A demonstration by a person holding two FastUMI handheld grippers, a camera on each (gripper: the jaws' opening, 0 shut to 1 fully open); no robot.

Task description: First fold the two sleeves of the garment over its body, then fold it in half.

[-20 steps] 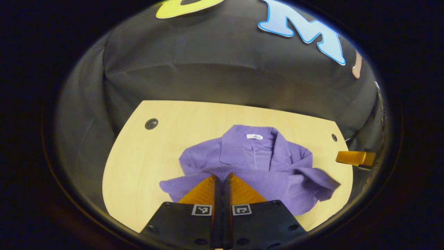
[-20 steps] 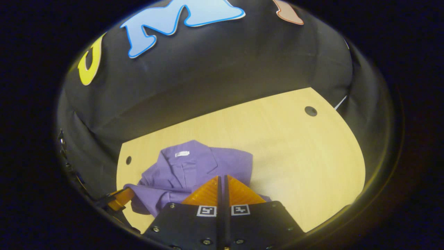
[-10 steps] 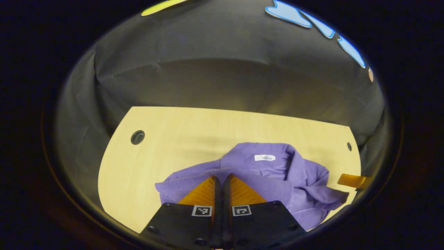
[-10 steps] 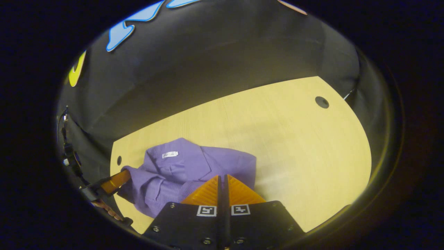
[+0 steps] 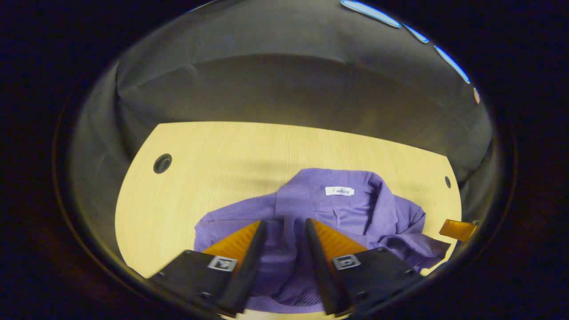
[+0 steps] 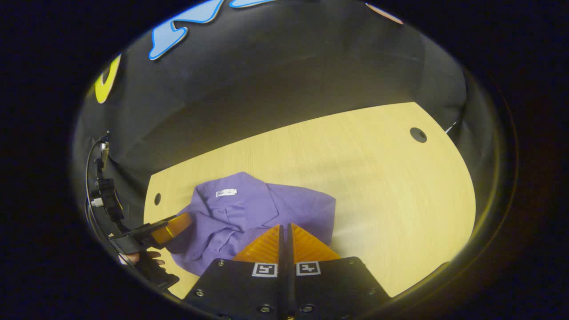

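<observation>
My left gripper [image 5: 284, 226] has let go since half a second ago: its fingers now stand spread over the purple garment [image 5: 351, 209], holding nothing. The garment lies bunched on the pale wooden table [image 5: 213, 155], collar toward the black cloth wall. My right gripper [image 6: 284, 231] stays pinched together on the cloth.

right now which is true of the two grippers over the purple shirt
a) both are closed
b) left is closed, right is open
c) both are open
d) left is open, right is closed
d: in the left gripper view the left gripper has its fingers spread wide with the purple shirt showing between them, while in the right gripper view the right gripper has its fingers pressed together at the shirt's near edge.
</observation>
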